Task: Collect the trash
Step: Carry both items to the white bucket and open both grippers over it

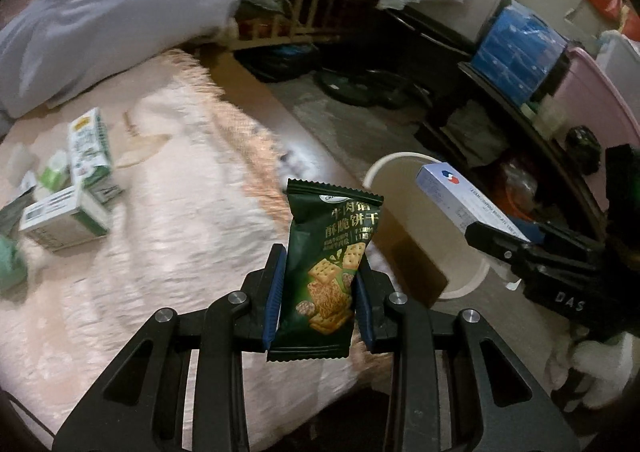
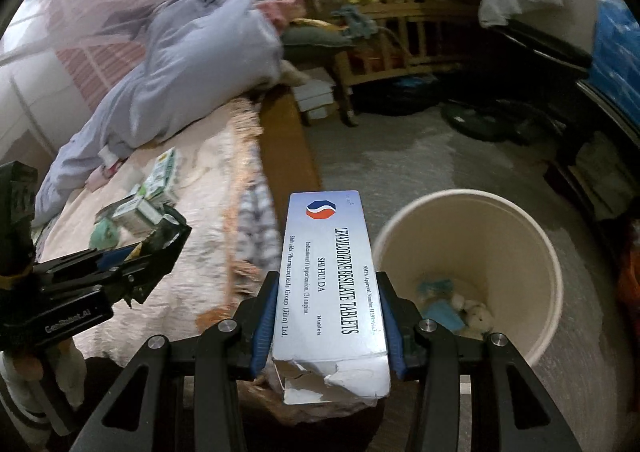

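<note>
Pointing lengthwise away from the right gripper (image 2: 326, 316), the tablet box (image 2: 332, 272) sits clenched in its jaws, its torn end nearest.

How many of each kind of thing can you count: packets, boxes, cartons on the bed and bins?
green snack packet: 1
tablet box: 1
green-and-white cartons: 2 clear; the bits beside them are too blurry to count
white bin: 1
Total: 5
</note>
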{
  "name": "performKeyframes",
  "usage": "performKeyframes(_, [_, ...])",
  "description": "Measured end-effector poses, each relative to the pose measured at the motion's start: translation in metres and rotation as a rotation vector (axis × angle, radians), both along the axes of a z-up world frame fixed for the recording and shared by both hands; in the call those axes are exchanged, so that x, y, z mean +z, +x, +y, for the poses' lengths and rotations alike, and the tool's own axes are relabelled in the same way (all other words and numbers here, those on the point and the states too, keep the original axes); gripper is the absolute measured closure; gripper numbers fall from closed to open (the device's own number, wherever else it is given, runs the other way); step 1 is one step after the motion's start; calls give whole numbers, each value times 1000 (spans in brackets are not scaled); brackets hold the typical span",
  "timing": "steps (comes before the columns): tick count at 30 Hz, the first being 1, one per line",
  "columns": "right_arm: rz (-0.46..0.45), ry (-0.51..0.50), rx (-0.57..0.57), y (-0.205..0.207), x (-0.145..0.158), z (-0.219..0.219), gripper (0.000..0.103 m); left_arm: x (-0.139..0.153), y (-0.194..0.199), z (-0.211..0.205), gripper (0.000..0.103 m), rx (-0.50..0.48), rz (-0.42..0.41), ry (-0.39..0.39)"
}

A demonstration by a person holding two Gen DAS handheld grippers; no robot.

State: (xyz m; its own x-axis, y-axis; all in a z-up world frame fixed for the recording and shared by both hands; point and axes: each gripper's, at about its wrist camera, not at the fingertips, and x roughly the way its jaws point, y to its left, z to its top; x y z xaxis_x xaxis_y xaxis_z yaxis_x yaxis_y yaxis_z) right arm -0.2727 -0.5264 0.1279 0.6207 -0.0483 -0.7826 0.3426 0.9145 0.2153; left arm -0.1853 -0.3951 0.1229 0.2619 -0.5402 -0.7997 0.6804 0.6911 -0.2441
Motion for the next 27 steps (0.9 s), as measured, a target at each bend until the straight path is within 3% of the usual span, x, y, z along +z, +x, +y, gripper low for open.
performKeyframes(16, [32,41,-161,-43,-25,-70,59,-14,-17,-91,74,-118,62,7])
performKeyframes(23, [49,47,-199,-51,-34,-85,59,-19,-18,-110,74,-153,115,-44])
performKeyframes(25, [55,42,-207,-51,-36,-89,59,-20,-19,-114,72,-163,120,-63])
performKeyframes(27, [63,35,-215,-52,-38,-92,59,-20,-17,-117,65,-158,135,-81])
